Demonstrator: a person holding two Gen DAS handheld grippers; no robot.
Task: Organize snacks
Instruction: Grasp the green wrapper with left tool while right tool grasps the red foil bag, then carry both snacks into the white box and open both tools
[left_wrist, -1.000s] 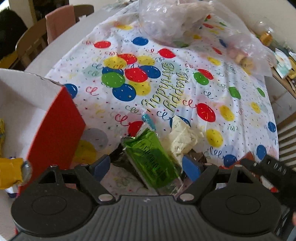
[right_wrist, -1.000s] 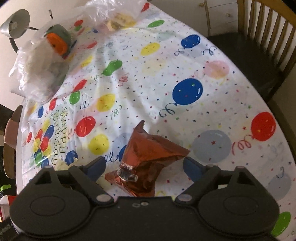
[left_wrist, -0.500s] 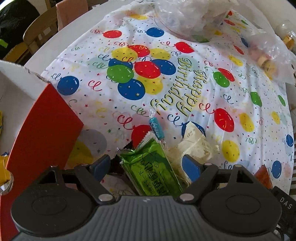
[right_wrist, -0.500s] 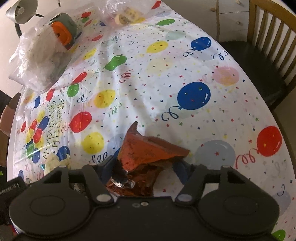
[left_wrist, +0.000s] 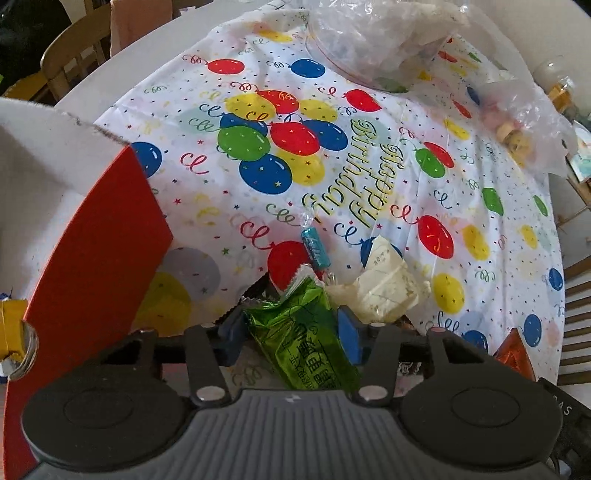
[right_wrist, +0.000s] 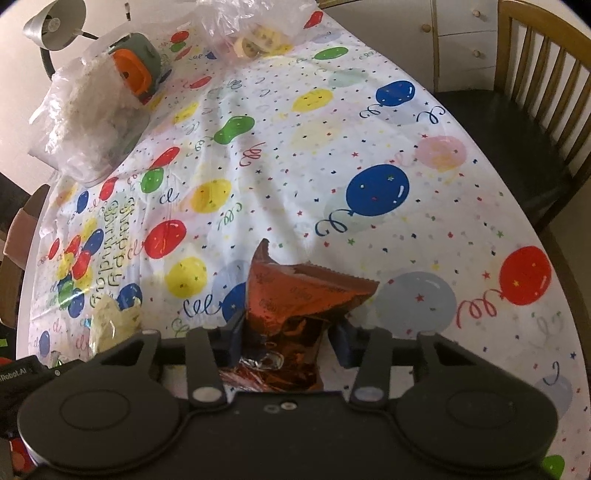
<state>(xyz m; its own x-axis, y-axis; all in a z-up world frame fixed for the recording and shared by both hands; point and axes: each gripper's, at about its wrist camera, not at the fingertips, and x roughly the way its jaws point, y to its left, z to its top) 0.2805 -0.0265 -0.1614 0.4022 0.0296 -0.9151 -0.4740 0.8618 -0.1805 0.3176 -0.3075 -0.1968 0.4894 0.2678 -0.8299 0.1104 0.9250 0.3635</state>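
Note:
My left gripper (left_wrist: 291, 334) is shut on a shiny green snack packet (left_wrist: 306, 332), its blue pads pressing both sides. A cream snack packet (left_wrist: 384, 284) and a small blue wrapped candy (left_wrist: 316, 245) lie just beyond it on the balloon tablecloth (left_wrist: 369, 166). A red and white box (left_wrist: 85, 258) stands at the left, with a yellow item (left_wrist: 11, 328) inside. My right gripper (right_wrist: 290, 338) is shut on a crinkled orange-brown foil snack bag (right_wrist: 295, 295), which bulges up between the pads. The cream packet also shows in the right wrist view (right_wrist: 110, 321).
Clear plastic bags (left_wrist: 388, 37) with food sit at the table's far side, one holding round cookies (right_wrist: 258, 40). A grey and orange object (right_wrist: 136, 66) lies near a bag. Wooden chairs (right_wrist: 535, 92) stand around the table. A desk lamp (right_wrist: 51, 22) is behind.
Both grippers closed: the left from wide open onto the green packet, the right onto the orange-brown bag, which crumpled and rose between the pads.

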